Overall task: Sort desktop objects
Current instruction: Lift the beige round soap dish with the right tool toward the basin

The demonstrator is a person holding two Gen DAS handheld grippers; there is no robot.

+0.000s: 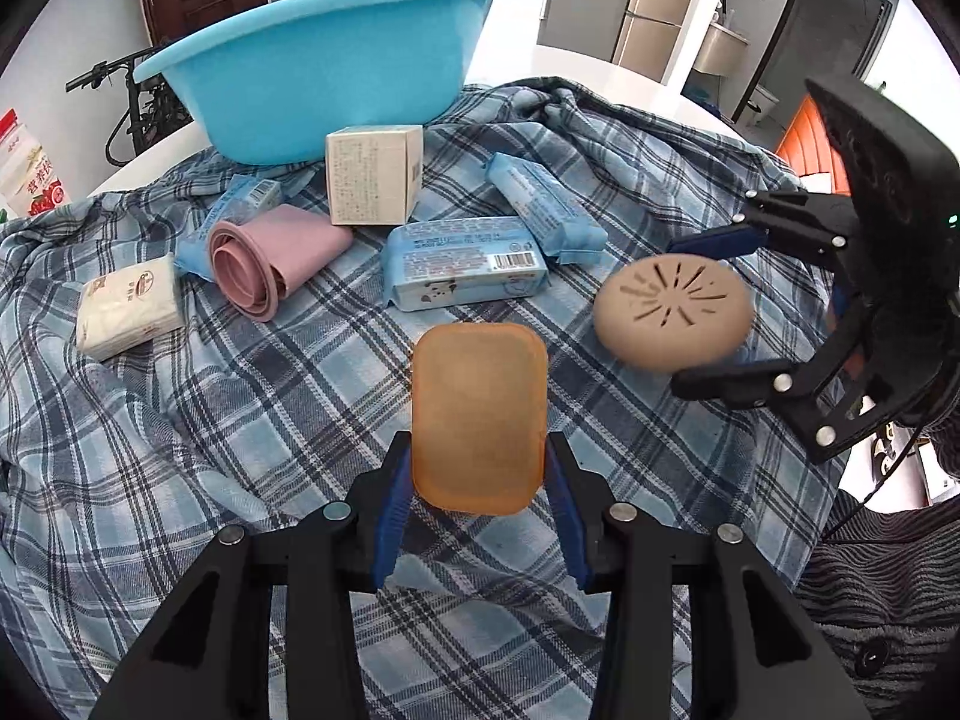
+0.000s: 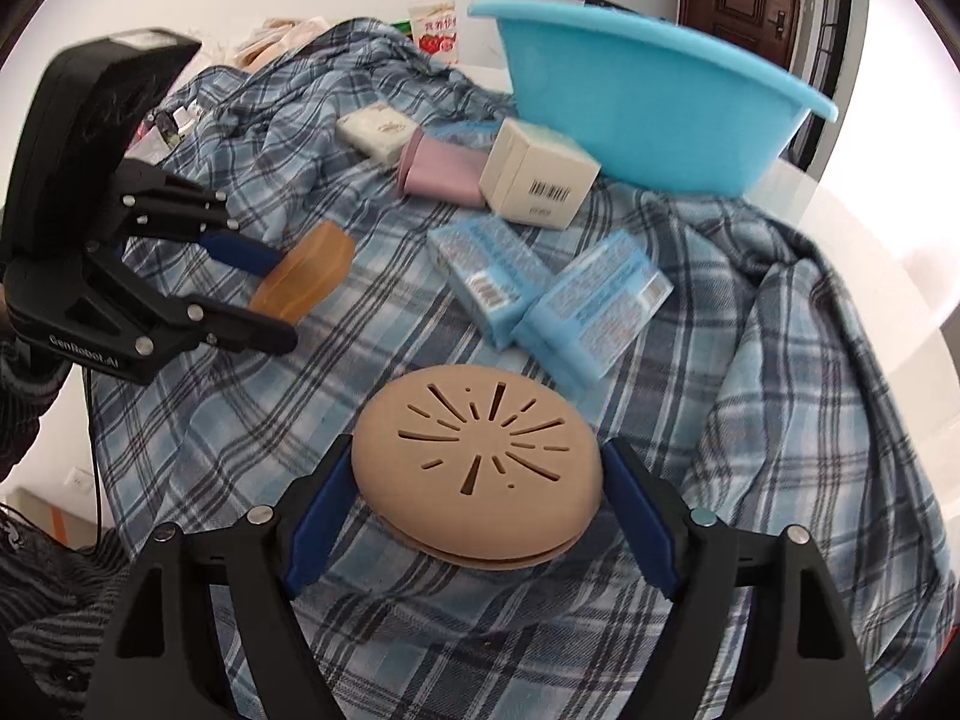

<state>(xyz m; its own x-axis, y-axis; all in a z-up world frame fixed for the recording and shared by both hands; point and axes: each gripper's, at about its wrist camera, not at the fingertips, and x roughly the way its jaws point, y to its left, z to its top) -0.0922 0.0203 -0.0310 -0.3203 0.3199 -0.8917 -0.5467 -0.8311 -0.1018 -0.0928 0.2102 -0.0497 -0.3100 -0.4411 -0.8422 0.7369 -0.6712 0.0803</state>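
A translucent orange soap box [image 1: 479,414] is clamped between the blue pads of my left gripper [image 1: 477,444], raised over the plaid cloth [image 1: 240,420]. The right wrist view has this pair at the left, gripper [image 2: 279,300] and orange box [image 2: 306,279]. My right gripper [image 2: 478,447] is shut on a round tan disc [image 2: 480,468] with radiating slits, one pad against each side. The left wrist view places that disc [image 1: 672,312] and right gripper [image 1: 678,317] to the right of the orange box. A blue basin [image 1: 324,78] [image 2: 648,114] stands at the back.
Ahead on the cloth lie two blue wipe packs [image 1: 465,264] [image 1: 540,210], a cardboard box [image 1: 372,174], a pink rolled mat [image 1: 270,258] and a white tissue pack [image 1: 129,306]. A drink bottle [image 2: 433,12] stands beyond the cloth. A striped sleeve [image 1: 888,588] is at the lower right.
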